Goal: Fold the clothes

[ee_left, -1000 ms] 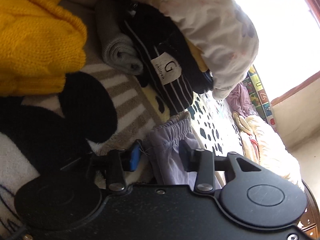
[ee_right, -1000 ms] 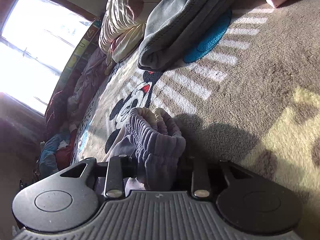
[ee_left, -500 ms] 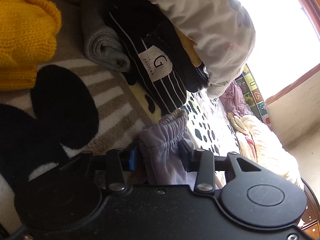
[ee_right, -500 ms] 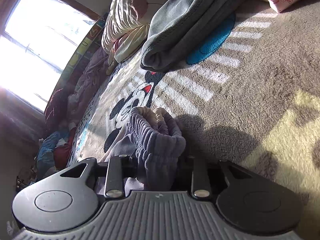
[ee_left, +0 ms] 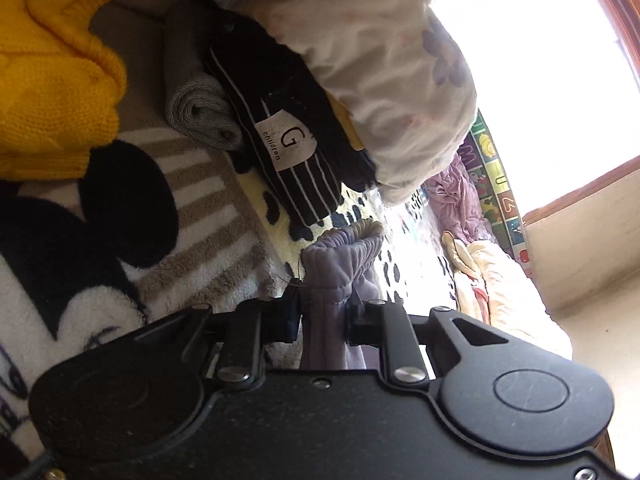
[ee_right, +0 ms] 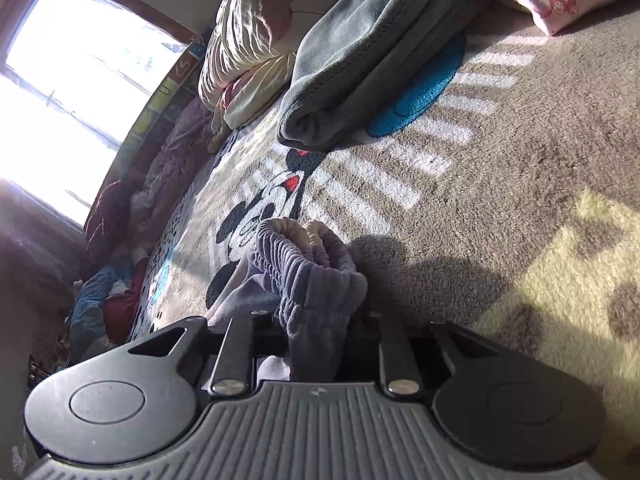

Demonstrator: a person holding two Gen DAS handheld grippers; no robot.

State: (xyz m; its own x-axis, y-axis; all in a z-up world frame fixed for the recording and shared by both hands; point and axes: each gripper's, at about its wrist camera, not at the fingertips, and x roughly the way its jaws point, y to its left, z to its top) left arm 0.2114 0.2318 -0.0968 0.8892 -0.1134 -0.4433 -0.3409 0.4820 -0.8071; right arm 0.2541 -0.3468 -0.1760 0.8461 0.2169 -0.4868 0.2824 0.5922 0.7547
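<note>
The lilac trousers are soft matt cloth with a gathered, ribbed elastic waistband, lying on a plush, fuzzy fleece blanket with a short rough pile. The yellow sweater is a chunky, coarse knit, the rolled grey garment a fine ribbed knit, and the black striped garment smooth cloth bearing a flat white label. The left gripper and the right gripper are matt black plastic with shiny metal rivets.

My cartoon-mouse blanket covers the bed. Beyond it I see a bright window and an alphabet mat.
</note>
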